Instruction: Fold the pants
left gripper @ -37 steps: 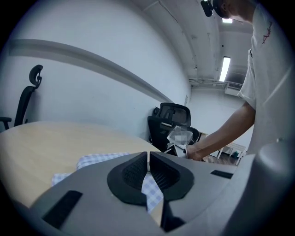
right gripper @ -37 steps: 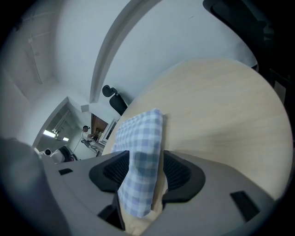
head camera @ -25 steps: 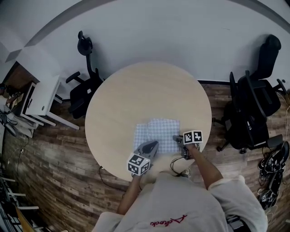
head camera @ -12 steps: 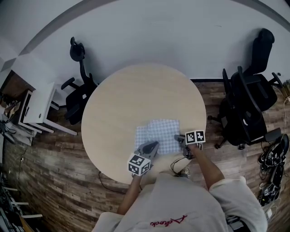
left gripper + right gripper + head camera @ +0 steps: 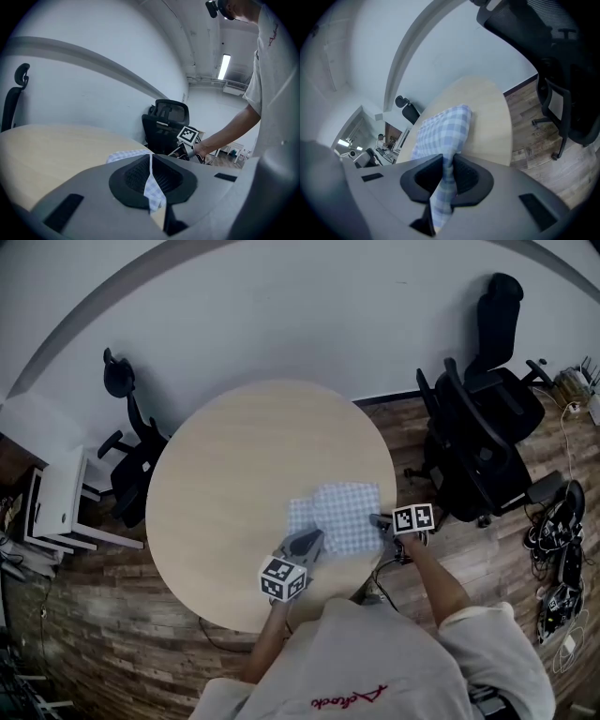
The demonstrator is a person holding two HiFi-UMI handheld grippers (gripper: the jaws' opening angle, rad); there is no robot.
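Soft checked pants (image 5: pixel 342 515) rumpled on the round wooden table (image 5: pixel 234 474); left gripper (image 5: pixel 151 174) pinches a thin edge, right gripper (image 5: pixel 446 177) has just closed on a thicker, perhaps doubled, fold

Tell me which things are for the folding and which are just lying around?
For the job: checked pants, round table, left claw gripping them, right claw just closed on them.
Lying about: black office chairs, white desk, floor cables.
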